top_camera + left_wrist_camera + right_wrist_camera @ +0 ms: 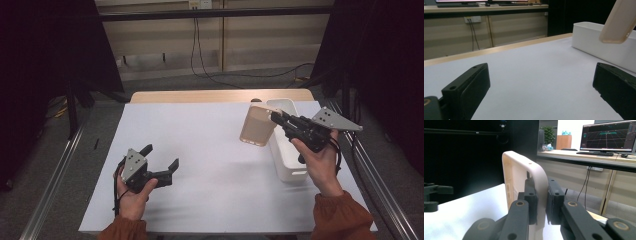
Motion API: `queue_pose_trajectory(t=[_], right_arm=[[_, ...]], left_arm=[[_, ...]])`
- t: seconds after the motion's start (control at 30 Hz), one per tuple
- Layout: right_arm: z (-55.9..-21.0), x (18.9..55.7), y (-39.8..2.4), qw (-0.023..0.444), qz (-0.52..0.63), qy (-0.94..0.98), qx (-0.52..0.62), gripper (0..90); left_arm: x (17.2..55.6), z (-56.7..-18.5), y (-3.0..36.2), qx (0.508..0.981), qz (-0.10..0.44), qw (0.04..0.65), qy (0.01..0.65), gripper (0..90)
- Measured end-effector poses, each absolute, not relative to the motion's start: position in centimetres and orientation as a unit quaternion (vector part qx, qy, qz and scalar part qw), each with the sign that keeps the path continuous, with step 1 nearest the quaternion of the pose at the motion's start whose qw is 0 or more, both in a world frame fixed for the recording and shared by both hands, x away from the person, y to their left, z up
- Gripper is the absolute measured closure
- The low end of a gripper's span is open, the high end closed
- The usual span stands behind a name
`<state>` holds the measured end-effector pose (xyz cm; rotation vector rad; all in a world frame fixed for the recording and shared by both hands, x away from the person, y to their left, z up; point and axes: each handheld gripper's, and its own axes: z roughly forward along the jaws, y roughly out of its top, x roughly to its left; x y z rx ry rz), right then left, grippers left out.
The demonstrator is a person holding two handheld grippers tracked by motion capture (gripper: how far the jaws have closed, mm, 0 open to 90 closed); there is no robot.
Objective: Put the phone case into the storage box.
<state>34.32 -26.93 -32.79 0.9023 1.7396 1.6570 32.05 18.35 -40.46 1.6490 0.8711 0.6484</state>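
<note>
A beige tray-like lid [257, 126] with rounded corners hangs in the air, pinched at one edge by the right claw [278, 119], whose two black jaws press its thin wall from either side. In the high view its long axis runs away from the claw's tips, tilted down and leftward, its far end lower than the gripped end. In the right gripper view the lid [524, 182] stands upright on edge straight ahead of the jaws, its hollow ribbed side facing left. Directly below and behind the right claw sits a long white bin [287, 150] on the table [210, 150], its length running away from the person. Well off to the left, the left claw [160, 157] rests low over the white surface, jaws spread wide and holding nothing.
</note>
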Motion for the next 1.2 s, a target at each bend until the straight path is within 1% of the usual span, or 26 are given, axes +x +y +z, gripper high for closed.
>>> queue_pose_trajectory(t=[0.2,0.4,1.2], right_arm=[[-32.3,34.8,-27.5,0.290,0.620,0.645,0.340,81.0],[-31.7,35.1,-28.1,0.296,0.618,0.643,0.342,81.0],[-29.2,36.6,-30.1,0.318,0.612,0.634,0.350,81.0]], left_arm=[[31.8,-40.9,20.1,0.690,0.280,0.549,0.380,1.4],[31.7,-41.6,21.1,0.689,0.271,0.547,0.391,1.4],[31.3,-42.0,21.8,0.683,0.275,0.558,0.383,1.8]])
